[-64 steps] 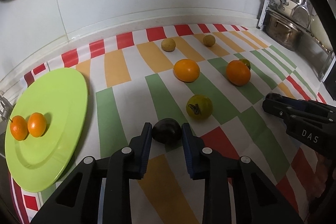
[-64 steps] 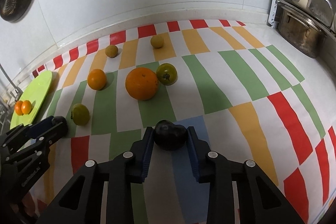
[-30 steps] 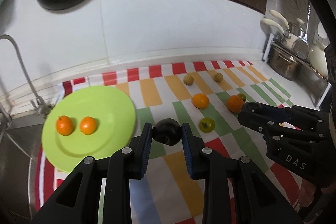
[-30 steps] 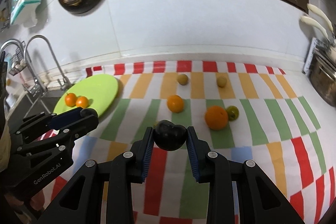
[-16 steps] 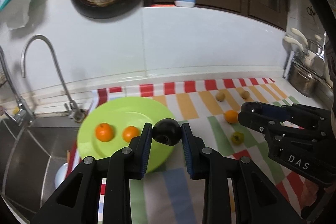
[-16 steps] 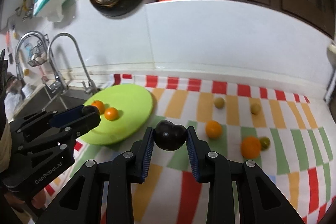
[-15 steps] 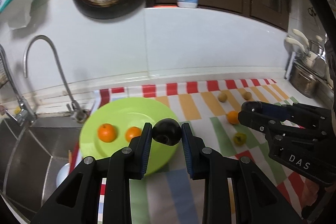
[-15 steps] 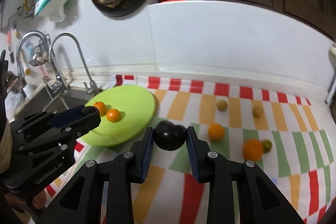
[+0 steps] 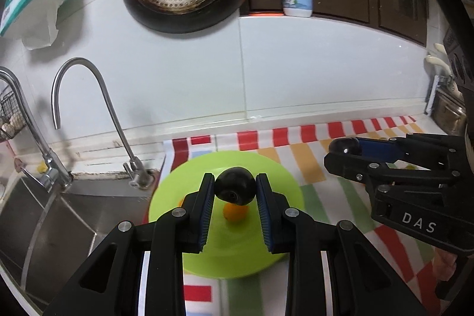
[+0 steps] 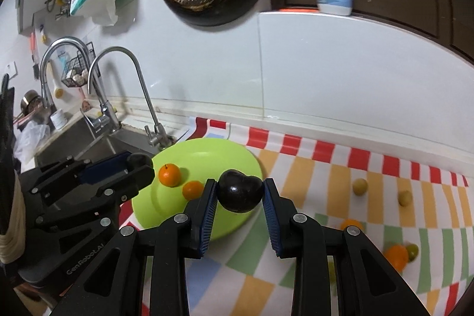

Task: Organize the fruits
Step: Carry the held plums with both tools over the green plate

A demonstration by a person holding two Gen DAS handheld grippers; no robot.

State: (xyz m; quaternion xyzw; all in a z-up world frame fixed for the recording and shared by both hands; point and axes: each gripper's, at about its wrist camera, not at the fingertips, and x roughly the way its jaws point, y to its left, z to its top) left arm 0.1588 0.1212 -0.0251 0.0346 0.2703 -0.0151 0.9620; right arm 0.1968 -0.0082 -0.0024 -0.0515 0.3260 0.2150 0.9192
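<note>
By the sink (image 10: 89, 144), the left gripper (image 9: 235, 191) clamps a dark plum (image 9: 235, 189) above the green plate (image 10: 207, 156), where two tangerines (image 10: 169, 175) sit; the right gripper (image 10: 240, 196) pinches another plum (image 10: 240, 195) just beside its rim.

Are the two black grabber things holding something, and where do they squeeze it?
Yes. The left tool squeezes a dark round fruit by its two sides. The right tool squeezes another dark fruit the same way, above the green plate.
</note>
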